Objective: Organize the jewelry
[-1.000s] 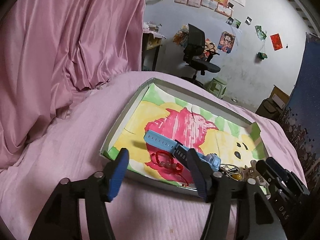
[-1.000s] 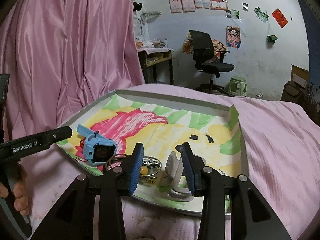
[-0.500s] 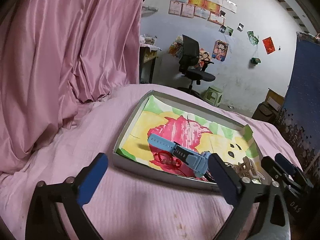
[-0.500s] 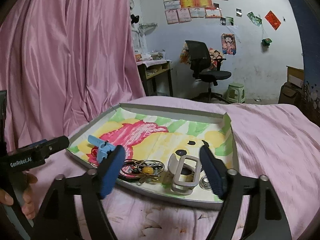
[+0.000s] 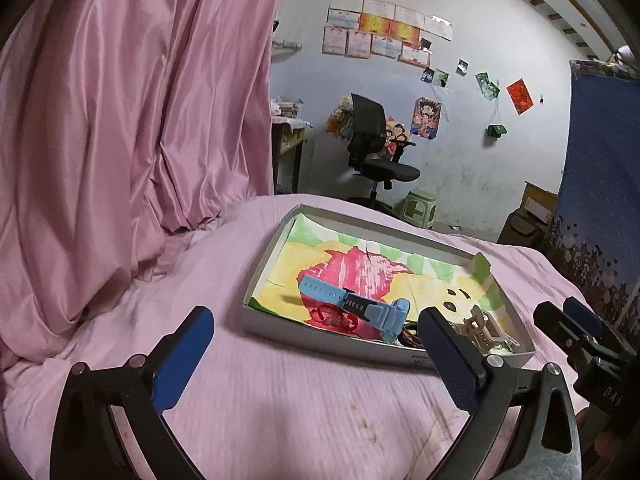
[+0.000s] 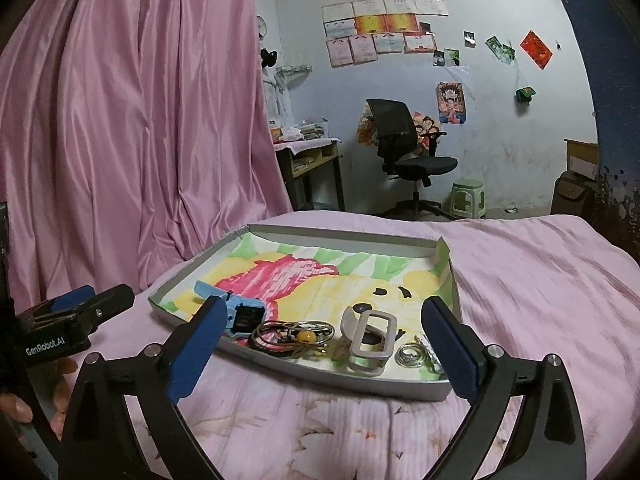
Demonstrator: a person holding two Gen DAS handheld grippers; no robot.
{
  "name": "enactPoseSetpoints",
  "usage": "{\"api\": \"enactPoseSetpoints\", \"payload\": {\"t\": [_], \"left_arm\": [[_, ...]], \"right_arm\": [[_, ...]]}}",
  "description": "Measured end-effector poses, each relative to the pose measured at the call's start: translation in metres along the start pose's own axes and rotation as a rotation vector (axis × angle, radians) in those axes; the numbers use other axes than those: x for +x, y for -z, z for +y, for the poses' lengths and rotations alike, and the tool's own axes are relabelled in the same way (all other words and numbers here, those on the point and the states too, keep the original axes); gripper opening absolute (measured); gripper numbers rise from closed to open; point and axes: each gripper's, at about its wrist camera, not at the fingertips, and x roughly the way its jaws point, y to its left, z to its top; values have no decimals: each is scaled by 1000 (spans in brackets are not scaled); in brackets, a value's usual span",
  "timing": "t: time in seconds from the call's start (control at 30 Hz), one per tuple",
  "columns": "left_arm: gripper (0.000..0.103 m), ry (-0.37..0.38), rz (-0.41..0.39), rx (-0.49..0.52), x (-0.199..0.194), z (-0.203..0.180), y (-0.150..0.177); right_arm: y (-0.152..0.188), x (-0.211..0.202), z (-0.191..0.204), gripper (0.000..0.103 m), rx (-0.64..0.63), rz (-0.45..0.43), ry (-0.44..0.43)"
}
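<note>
You had spread both hand-held grippers wide and drawn them back from the tray (image 6: 436, 390); half a second before they sat closer (a second before, nearly pressed together). Neither held anything, so the placing appeared done. From the left hand-held gripper (image 5: 316, 346) the blue watch (image 5: 352, 306) lay in the tray at 12 o'clock. From the right hand-held gripper (image 6: 324, 338) the tangled bracelets (image 6: 292, 336) lay at 11 o'clock, on the bed (image 6: 540, 280).

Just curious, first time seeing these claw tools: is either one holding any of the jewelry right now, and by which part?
Nothing is held. Left gripper and right gripper are both open and empty; the blue watch lies in the tray.
</note>
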Motion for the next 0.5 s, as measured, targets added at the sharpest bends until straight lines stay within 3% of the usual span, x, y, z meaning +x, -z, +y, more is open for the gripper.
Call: {"api": "enactPoseSetpoints", "payload": {"t": [0.5], "left_arm": [[103, 22, -59, 32, -43, 6, 19]], "right_arm": [[18, -38, 5, 101, 23, -26, 18]]}}
